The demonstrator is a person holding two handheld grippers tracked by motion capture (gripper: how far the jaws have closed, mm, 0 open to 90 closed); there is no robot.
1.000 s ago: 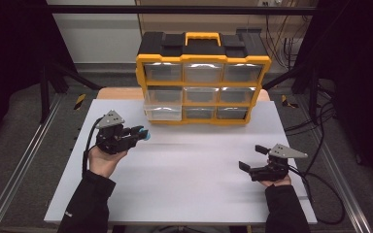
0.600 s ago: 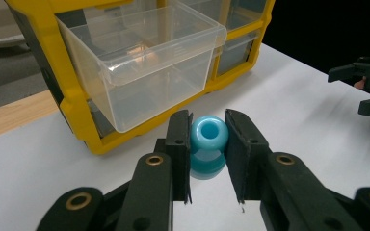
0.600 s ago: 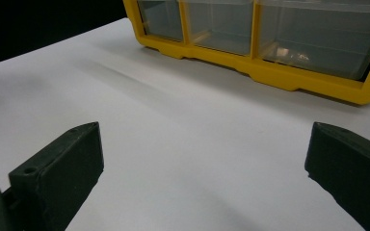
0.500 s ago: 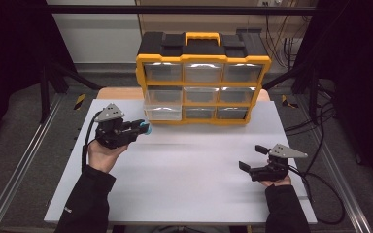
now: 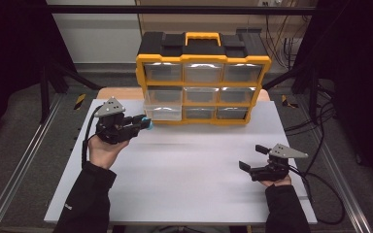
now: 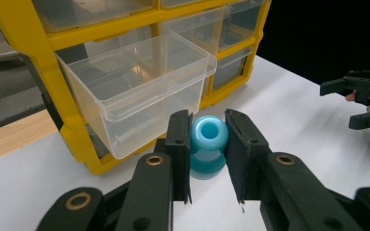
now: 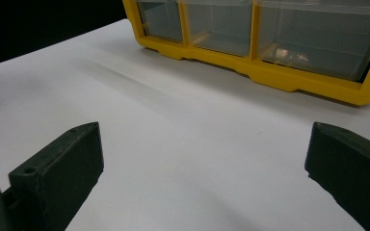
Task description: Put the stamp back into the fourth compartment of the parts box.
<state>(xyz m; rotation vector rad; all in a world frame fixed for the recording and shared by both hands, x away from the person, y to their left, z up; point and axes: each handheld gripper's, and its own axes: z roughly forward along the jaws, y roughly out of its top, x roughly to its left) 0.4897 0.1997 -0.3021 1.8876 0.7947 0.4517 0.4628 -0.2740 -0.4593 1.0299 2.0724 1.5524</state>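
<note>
My left gripper (image 5: 143, 123) (image 6: 207, 159) is shut on a small light-blue spool-shaped piece (image 6: 208, 144) (image 5: 146, 124) and holds it above the table, just in front of a pulled-out clear drawer (image 6: 137, 86) (image 5: 162, 106) at the lower left of the yellow and black drawer cabinet (image 5: 203, 77). The drawer looks empty. At the front right of the white table (image 5: 184, 160) my right gripper (image 5: 251, 158) (image 7: 197, 168) rests low and open, its jaws wide apart with nothing between them.
The cabinet stands at the back middle of the table, with three rows of clear drawers and a yellow handle on top. Cables trail from both grippers. Metal rails run along both sides of the table. In the left gripper view the other gripper (image 6: 363, 98) shows far right.
My left gripper has risen and moved forward and right with the blue piece, closer to the pulled-out drawer. The right gripper has not moved.
</note>
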